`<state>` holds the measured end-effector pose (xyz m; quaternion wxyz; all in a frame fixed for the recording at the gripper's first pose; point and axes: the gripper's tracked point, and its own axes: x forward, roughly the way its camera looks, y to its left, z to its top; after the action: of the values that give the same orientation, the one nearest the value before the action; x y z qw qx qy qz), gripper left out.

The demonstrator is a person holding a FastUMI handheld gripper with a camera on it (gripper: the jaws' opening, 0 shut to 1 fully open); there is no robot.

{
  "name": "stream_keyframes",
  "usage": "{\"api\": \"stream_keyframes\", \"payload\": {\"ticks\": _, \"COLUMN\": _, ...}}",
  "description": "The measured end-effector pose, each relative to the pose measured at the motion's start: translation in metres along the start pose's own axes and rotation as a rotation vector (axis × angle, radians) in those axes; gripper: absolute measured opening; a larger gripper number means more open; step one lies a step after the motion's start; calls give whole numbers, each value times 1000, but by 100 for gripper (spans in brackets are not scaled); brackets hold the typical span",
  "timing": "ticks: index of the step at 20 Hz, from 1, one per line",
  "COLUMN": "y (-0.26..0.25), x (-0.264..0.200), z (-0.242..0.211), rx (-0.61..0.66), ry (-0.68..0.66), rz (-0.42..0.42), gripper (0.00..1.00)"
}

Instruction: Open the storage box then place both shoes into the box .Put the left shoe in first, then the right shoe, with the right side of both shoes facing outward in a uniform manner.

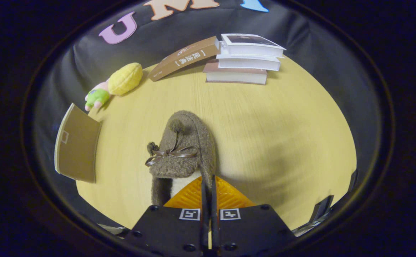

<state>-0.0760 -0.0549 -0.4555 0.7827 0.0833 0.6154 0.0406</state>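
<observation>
— Gripper [208, 185]? 
— Fingers pinched close together on the side wall of the fuzzy brown shoe [183, 150], toe pointing ahead of them over the wooden table [272, 125].
— Surroundings? 
— Cardboard box flap [76, 144] far left; stacked books [245, 59] well beyond.

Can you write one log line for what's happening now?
gripper: shut on brown fuzzy shoe's heel edge | shoe: on table | box: not yet loaded
</observation>
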Motion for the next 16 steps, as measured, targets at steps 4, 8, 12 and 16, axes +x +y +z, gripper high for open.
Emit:
{"api": "stream_keyframes", "payload": {"ticks": 4, "y": 24, "x": -19, "z": 5, "rx": 72, "ry": -21, "rz": 49, "gripper": 6}}
{"api": "stream_keyframes", "payload": {"ticks": 8, "y": 57, "x": -39, "z": 10, "rx": 119, "ry": -38, "rz": 98, "gripper": 6}}
{"api": "stream_keyframes", "payload": {"ticks": 12, "y": 100, "x": -60, "z": 22, "rx": 104, "ry": -74, "rz": 136, "gripper": 6}}
{"api": "stream_keyframes", "payload": {"ticks": 16, "y": 153, "x": -78, "z": 30, "rx": 94, "ry": -98, "rz": 189, "gripper": 6}}
